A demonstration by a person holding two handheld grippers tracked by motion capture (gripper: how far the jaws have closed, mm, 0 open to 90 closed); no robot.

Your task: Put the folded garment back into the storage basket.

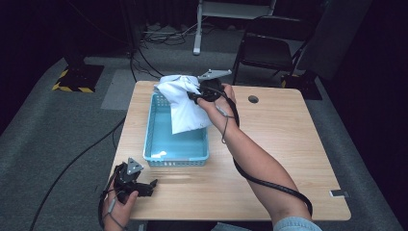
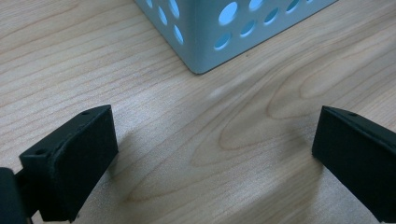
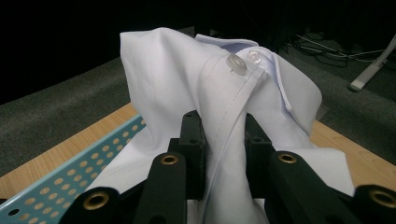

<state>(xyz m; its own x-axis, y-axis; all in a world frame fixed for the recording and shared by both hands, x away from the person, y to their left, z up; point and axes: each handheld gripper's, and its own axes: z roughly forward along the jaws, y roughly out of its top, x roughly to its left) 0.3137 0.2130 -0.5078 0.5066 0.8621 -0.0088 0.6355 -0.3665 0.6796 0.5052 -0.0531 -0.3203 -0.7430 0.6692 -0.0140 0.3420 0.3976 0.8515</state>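
White shirt, which our right gripper clamped above the blue basket, could have draped over the rim, while our left gripper rested open.

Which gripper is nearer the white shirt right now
Right. The right gripper is clamped on the white shirt above the blue basket; the left gripper rests open near the table's front edge.
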